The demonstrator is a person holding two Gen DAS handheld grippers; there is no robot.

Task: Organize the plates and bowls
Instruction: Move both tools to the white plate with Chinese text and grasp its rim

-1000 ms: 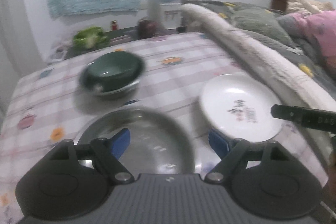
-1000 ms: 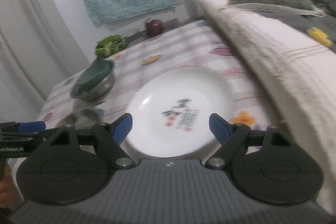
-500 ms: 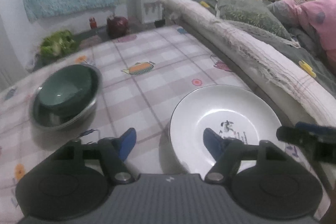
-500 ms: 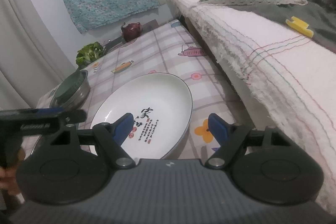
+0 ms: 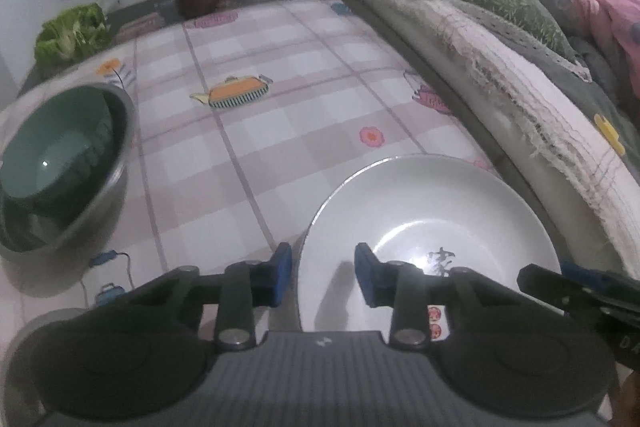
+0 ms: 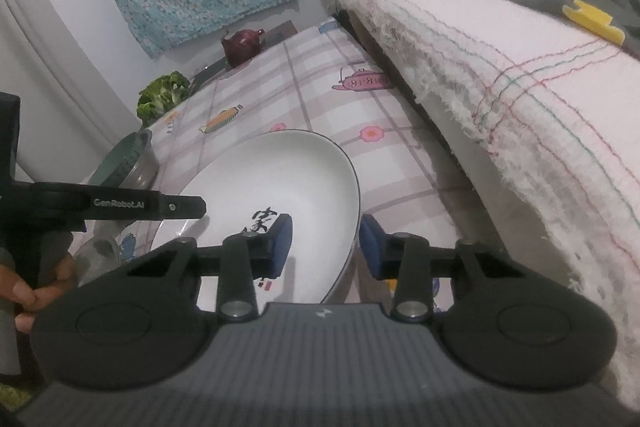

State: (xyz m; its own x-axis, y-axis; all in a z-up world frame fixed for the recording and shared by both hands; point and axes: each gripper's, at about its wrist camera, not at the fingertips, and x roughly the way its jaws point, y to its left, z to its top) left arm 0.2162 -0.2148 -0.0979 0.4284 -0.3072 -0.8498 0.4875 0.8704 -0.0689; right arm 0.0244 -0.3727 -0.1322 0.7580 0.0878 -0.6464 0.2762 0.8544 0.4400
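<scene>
- Closing in from both sides, two handheld grippers now bracket the white plate (image 5: 424, 227), which lies at the near right of the checked tablecloth (image 5: 280, 107), just beside the edge of a bed with a frayed pink blanket (image 5: 520, 99).
- A second ago the left gripper (image 5: 323, 277) hovered over a steel bowl at the near left; it has since swung right, and that bowl has dropped almost out of its view.
- The left gripper's blue pads now straddle the plate's near-left rim, one outside on the cloth, one over the plate's white face. Its jaws are closing, already narrow, but a gap shows on both sides of the rim, so nothing is gripped yet.
- The right gripper (image 6: 326, 247) has come lower and straddles the plate's near-right rim. Its jaws are closing too, narrowed from wide, with the rim between the pads and not yet pinched.
- The green bowl (image 5: 52, 159) nested in a steel bowl (image 5: 116, 163) stays at the far left, untouched.
- Judging from this, the plate is about to be lifted by both grippers; a firm pinch on each rim comes first.
</scene>
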